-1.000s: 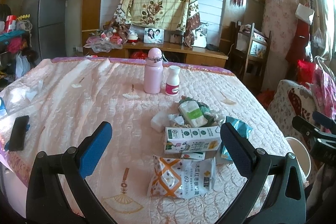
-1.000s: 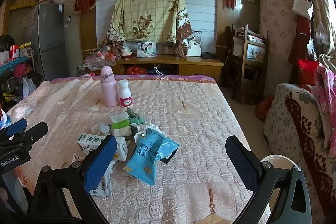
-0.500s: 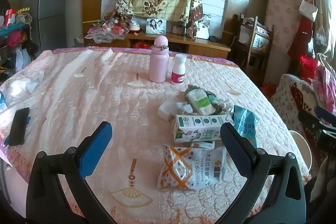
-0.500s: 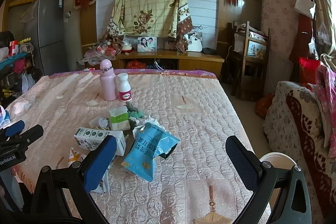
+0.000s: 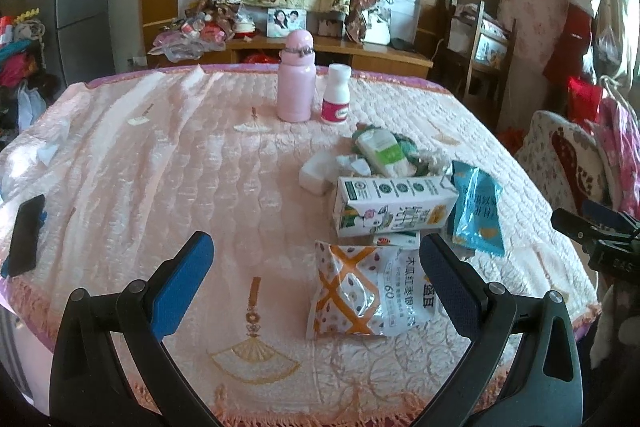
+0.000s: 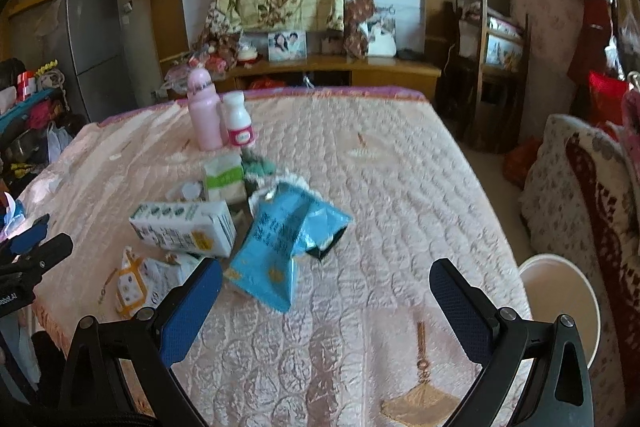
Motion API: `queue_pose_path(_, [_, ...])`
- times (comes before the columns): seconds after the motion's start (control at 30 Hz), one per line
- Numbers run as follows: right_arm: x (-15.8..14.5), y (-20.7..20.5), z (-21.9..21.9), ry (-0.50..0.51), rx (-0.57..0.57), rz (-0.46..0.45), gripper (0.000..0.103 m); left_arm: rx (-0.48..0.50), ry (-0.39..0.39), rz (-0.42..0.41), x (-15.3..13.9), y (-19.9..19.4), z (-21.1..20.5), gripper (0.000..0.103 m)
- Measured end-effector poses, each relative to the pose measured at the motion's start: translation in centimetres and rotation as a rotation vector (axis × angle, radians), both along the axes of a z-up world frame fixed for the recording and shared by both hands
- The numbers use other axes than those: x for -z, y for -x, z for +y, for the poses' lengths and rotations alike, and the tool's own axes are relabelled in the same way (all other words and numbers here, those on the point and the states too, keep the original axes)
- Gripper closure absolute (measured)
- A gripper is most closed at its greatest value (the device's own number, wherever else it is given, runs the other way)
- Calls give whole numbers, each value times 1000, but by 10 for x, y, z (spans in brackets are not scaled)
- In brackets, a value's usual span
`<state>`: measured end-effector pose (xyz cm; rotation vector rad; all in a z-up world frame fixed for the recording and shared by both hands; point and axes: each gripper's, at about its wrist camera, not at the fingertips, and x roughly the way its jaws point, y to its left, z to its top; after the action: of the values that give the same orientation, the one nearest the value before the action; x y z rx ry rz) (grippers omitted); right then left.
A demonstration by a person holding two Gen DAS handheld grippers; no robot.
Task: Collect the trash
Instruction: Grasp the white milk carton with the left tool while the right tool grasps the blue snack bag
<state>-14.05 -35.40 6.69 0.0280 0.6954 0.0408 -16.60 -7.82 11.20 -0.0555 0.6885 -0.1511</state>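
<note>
- Left gripper [image 5: 316,279]: jaws spread wide, empty; it has dropped lower and nearer the table's near edge than a second ago, so the orange bag now lies just ahead of its right finger.
- Right gripper [image 6: 326,301]: jaws spread wide, empty; it has moved in toward the trash, and the blue bag now sits just beyond its left finger.
- Table [image 5: 160,155]: covered with a quilted pink cloth that carries all the items.
- Orange bag [image 5: 368,297]: flat, near the near edge, right of centre.
- Carton [image 5: 394,205]: white, on its side, just behind the orange bag, overlapping a smaller box.
- Blue bag [image 6: 286,241]: crumpled, just beside the carton, toward the right edge.
- Loose wrappers and tissue [image 5: 380,151]: heaped behind the carton, mid-table.
- Pink bottle [image 5: 296,77] and white bottle [image 5: 336,95]: upright, side by side, toward the far edge; probably not trash.
- Phone [image 5: 26,235]: at the left edge, well apart from the heap.
- Bin [image 6: 560,303]: white, on the floor off the right edge.
- Status: nothing collected yet; both approaches suggest the first pick is next, likely the orange or blue bag, then a carry to the bin.
</note>
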Motion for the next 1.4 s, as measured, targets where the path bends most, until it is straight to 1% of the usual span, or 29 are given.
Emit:
queue_pose_path(0.13, [13,-9,-1,-31,-26,43,0,34,-3,17,4,-12,-8,1])
queue_pose_path(0.27, [25,-21,2,-47,-51,87,0,95,-37,27,7,-28,-20,1])
queue_pose_path(0.33, [30,-29,0,-72,-62,109,0,162,-54,29,8,-39,-27,1])
queue_pose_path(0.53, [39,-60,-9,-164,-44,176,0,302,-98,26,10,-67,-41,1])
queue_pose_path(0.63, [44,-74,-10,-214,-38,206,0,361,-142,-3,6,-79,-47,1])
queue_pose_path(0.67, [45,-78,-11,-226,-38,215,0,398,-166,-3,6,-85,-51,1])
queue_pose_path(0.8, [51,-90,-8,-255,-41,248,0,499,-259,18,13,-100,-67,1])
queue_pose_path(0.87, [52,-93,-8,-260,-39,254,0,542,-294,35,17,-104,-76,1])
queue_pose_path(1.0, [55,-103,-6,-265,-35,264,0,586,-387,45,28,-109,-92,1])
queue_pose_path(1.07, [59,-109,-3,-273,-41,284,0,590,-415,62,34,-112,-97,1])
queue_pose_path(1.1, [61,-112,-2,-272,-44,290,0,595,-424,72,37,-113,-100,3])
queue_pose_path(1.13, [64,-115,0,-268,-45,296,2,592,-434,78,39,-114,-101,12])
queue_pose_path(1.17, [66,-116,1,-263,-45,298,13,587,-441,87,40,-116,-101,28])
queue_pose_path(1.2, [67,-117,1,-262,-45,302,22,582,-443,98,41,-117,-100,37])
queue_pose_path(1.23, [69,-118,1,-270,-49,306,39,578,-436,115,42,-118,-100,52])
queue_pose_path(1.27, [70,-117,0,-287,-54,308,54,570,-422,129,41,-119,-97,52])
queue_pose_path(1.33, [67,-113,-4,-299,-60,295,62,566,-406,132,39,-119,-95,52])
queue_pose_path(1.37, [65,-110,-4,-283,-59,285,69,563,-402,128,37,-118,-94,52])
queue_pose_path(1.4, [61,-106,-6,-267,-61,273,71,554,-401,119,34,-117,-92,52])
